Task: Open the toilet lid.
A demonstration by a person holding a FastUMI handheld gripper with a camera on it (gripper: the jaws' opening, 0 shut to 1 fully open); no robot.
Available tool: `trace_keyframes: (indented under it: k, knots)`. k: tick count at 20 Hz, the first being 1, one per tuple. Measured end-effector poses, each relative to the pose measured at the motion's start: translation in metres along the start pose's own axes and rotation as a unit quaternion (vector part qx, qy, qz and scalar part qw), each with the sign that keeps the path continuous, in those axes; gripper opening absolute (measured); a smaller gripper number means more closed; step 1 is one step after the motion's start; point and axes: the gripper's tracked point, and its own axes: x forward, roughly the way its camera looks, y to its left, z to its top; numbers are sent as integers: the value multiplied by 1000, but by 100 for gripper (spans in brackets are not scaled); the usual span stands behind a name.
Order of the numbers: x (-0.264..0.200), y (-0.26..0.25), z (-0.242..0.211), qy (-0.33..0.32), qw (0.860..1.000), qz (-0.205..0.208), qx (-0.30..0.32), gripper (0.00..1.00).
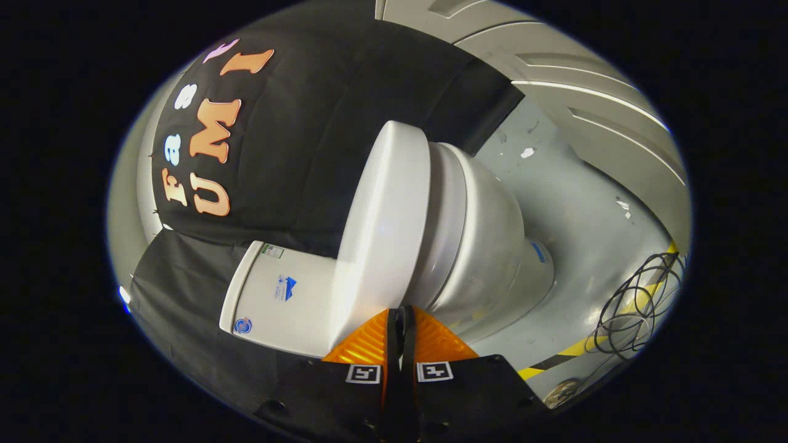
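Toilet seen tilted, fingers drawn nearly together at the lid's edge.

Cistern (280,295) beside black cloth wall (345,123), then white lid (385,215) lying closed against bowl (486,246); gripper (401,317) narrowed to a slit, gripping nothing clearly; coiled cable (640,307) on grey floor (572,209).

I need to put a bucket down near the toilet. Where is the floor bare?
Bare grey floor lies between the toilet bowl and the door. It is crowded by the coiled black cable on the striped tape. The gripper, fingers together, is at the lid.
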Motion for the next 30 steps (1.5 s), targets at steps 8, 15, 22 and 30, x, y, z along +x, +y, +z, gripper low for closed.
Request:
trace_keyframes:
  k: [8, 15, 22, 30]
  knots:
    - [-13, 39, 13, -37, 996, -50, -62, 8]
    - [-21, 68, 18, -62, 986, -112, -108, 8]
    - [-28, 113, 22, -86, 967, -155, -182, 8]
    - [-30, 176, 17, -126, 935, -212, -254, 8]
